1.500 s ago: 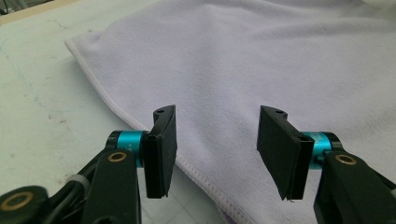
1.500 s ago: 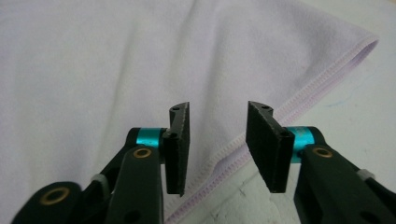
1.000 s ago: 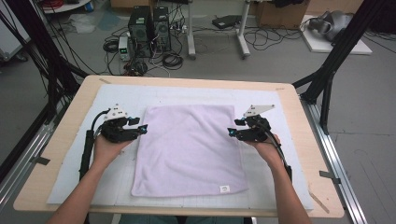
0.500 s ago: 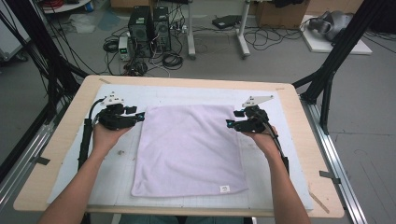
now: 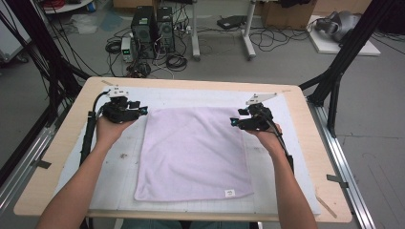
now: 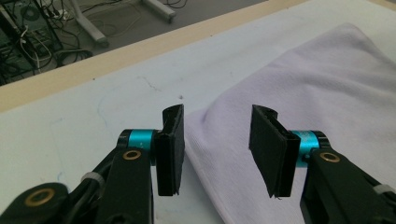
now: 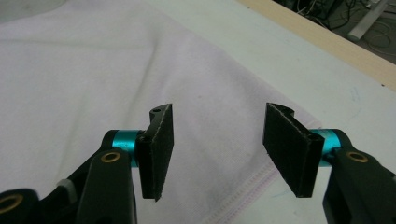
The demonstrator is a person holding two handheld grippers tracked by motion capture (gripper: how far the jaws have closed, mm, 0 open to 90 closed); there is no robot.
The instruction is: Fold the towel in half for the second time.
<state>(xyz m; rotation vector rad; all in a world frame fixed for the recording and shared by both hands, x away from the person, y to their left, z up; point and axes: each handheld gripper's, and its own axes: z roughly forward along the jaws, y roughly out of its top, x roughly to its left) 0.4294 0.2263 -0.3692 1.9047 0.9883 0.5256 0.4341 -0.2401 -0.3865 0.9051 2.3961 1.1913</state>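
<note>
On the table [image 5: 57, 157], a pale lilac towel [image 5: 193, 152] is spread flat over a white mat [image 5: 119, 181], its small label near the person's edge. At the far left corner of the towel the left gripper [image 5: 143, 110] is held, and in the left gripper view [image 6: 217, 149] its jaws are seen apart, with that corner lying below and between the pads but not pinched. These jaws have just been closing somewhat, though nothing is gripped by them. At the far right corner the right gripper [image 5: 232, 122] is held; in the right gripper view [image 7: 217, 149] its jaws are likewise seen parted above the hemmed edge of the towel, with no cloth caught. Each gripper is carried by a hand reaching in from the near side.
</note>
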